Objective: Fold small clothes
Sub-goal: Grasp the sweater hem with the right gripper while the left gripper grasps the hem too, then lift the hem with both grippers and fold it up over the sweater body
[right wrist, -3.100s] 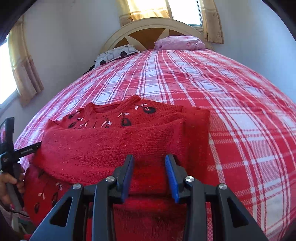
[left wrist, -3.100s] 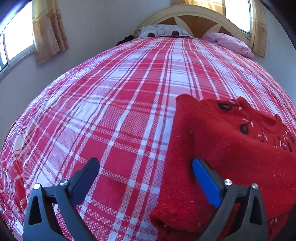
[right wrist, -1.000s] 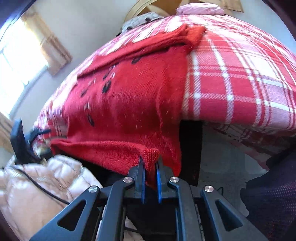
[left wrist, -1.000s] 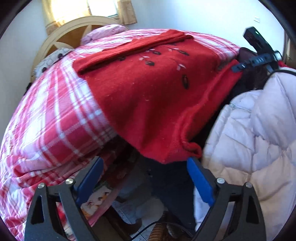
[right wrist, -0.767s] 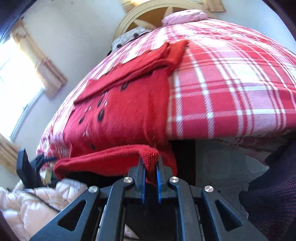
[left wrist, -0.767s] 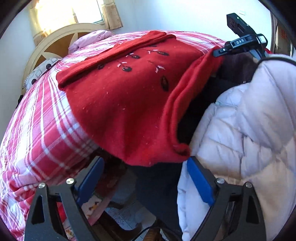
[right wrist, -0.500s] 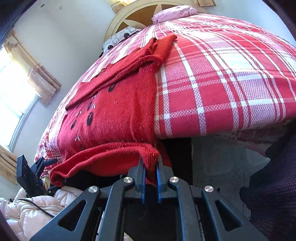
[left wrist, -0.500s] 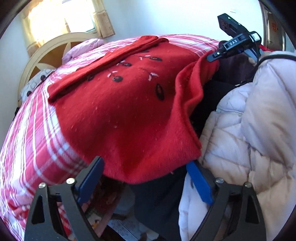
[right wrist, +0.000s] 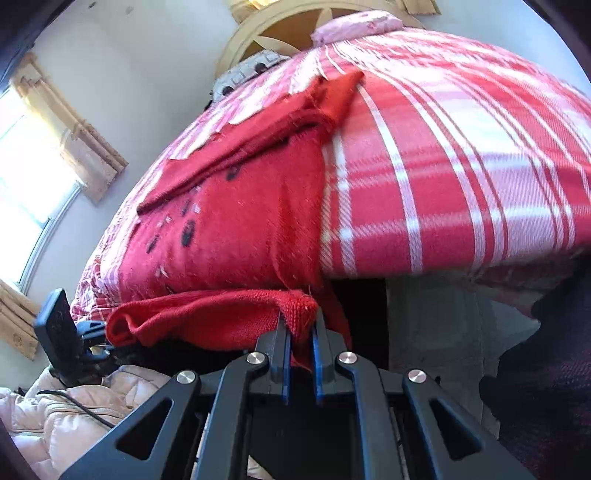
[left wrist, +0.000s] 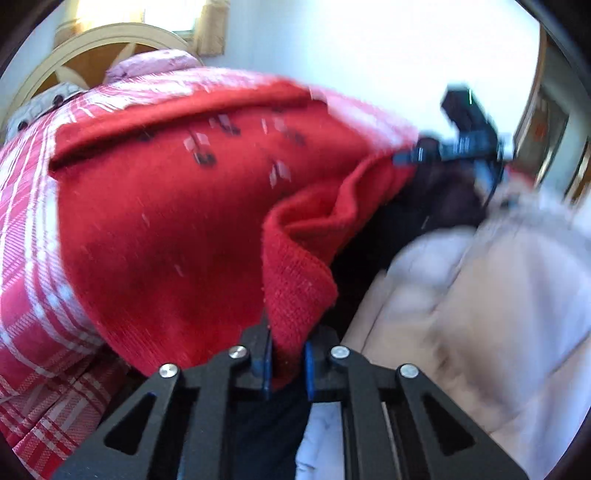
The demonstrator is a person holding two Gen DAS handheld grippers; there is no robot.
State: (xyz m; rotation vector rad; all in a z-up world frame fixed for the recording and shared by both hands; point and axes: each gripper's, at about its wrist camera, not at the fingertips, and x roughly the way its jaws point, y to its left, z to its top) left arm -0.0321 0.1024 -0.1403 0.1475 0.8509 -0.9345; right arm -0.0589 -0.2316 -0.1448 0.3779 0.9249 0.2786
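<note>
The left gripper (left wrist: 287,363) is pinching a corner of the red sweater (left wrist: 166,229) between its blue pads, the jaws drawn in tight with only the knit hem between them. Over on the other side, the right gripper (right wrist: 300,356) is doing the same, its jaws nearly touching and clamping the opposite hem corner of the red sweater (right wrist: 236,221). The garment is lying front-up on the plaid bedspread (right wrist: 443,173), draping over the near edge of the bed, with its dark embroidered motifs showing and a sleeve lying folded across the upper part. The hem between the two grips is sagging and bunching into a loose roll just off the mattress edge. From the left wrist view, the right gripper is showing as a dark blurred shape at the far end of the hem. A pale pink puffer jacket (left wrist: 480,314) is sitting just beside the hem. At the far end, a pink pillow (right wrist: 354,24) is resting against the arched headboard (right wrist: 280,29), and curtains (right wrist: 70,133) are hanging by a bright window.
</note>
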